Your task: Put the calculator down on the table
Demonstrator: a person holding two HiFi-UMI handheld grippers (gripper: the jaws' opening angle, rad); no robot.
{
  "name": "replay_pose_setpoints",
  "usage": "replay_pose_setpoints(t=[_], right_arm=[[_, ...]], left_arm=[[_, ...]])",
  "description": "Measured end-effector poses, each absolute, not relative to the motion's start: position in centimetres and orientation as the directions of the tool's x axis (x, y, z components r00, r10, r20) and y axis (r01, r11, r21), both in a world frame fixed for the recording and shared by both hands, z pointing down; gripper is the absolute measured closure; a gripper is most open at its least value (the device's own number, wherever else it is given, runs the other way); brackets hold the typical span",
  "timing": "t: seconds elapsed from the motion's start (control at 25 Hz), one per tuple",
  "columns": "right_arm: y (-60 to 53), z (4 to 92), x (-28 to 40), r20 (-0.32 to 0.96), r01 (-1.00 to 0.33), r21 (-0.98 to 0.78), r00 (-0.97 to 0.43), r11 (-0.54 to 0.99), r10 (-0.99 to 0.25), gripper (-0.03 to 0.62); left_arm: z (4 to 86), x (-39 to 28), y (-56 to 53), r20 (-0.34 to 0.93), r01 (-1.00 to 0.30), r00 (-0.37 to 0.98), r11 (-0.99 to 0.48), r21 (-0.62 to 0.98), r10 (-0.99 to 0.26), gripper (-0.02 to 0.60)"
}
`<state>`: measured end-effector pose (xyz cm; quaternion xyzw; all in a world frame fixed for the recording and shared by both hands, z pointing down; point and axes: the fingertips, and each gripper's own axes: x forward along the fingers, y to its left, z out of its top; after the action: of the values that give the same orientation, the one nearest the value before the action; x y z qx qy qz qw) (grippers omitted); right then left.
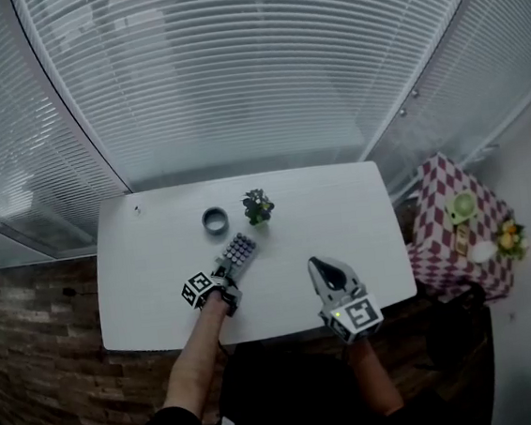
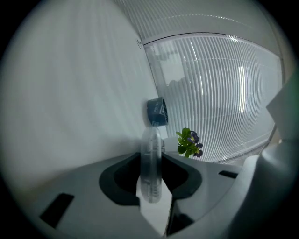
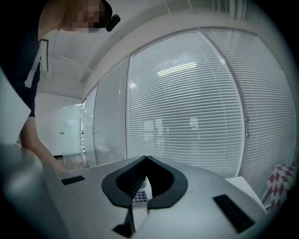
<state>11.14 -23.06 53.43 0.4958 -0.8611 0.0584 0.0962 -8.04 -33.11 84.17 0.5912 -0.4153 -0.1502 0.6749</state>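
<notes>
**Grip Status and Item Position**

The right gripper (image 1: pixel 321 267), a grey two-jaw tool with a marker cube, was nearest the person, above the front edge of the white rectangular table (image 1: pixel 142 295). Its dark jaws were closed tip to tip with nothing between them.

The left gripper (image 1: pixel 229 272), of the same type, was to its left and slightly further in over the table top. Its jaws were partly closed and clamped on the near end of the slim light-coloured calculator with rows of dark keys (image 1: pixel 240 249). The calculator extended away from the jaws toward the table centre, keys facing up. In the left gripper view it appeared edge-on, pressed between the two pads. Whether its underside touched the table could not be determined.

Beyond the calculator a blue-grey roll of tape (image 1: pixel 214 221) lay flat on the table. Near it, to the right, stood a small green potted plant with purple flowers (image 1: pixel 257 206). Neither touched the calculator.

Behind the table ran a wall of white horizontal blinds (image 1: pixel 261 75). Well apart, at the right, stood a side table with a red-and-white checked cloth (image 1: pixel 441 226)
</notes>
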Motion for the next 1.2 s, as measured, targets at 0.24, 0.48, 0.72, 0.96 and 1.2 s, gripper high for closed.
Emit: replay_pose_setpoints(t=[0.24, 0.48, 0.72, 0.96, 1.2], right_arm=[[-23.0, 52.9, 10.7, 0.192, -0.868, -0.015, -0.490, 0.497, -0.850, 0.588], [-22.7, 52.0, 10.1, 0.184, -0.856, -0.007, -0.509, 0.517, -0.841, 0.588], [-22.8, 52.2, 9.7, 0.195, -0.853, 0.011, -0.510, 0.522, -0.838, 0.588], [-22.8, 52.2, 9.5, 0.188, -0.848, -0.011, -0.523, 0.531, -0.831, 0.588], [-22.8, 52.2, 9.9, 0.185, -0.848, -0.012, -0.523, 0.530, -0.832, 0.588]], left_arm=[[84.0, -8.5, -32.8, 0.526, -0.452, 0.578, 0.291, 0.843, -0.624, 0.381], [83.6, -8.9, -32.0, 0.649, -0.590, 0.513, 0.319, 0.742, -0.561, 0.325], [83.6, -10.8, -31.0, 0.677, -0.614, 0.456, 0.346, 0.709, -0.578, 0.308], [81.8, -11.5, -29.1, 0.530, -0.468, 0.502, 0.301, 0.831, -0.684, 0.300], [75.7, -11.9, -28.2, 0.278, -0.319, 0.533, 0.114, 0.941, -0.799, 0.299]])
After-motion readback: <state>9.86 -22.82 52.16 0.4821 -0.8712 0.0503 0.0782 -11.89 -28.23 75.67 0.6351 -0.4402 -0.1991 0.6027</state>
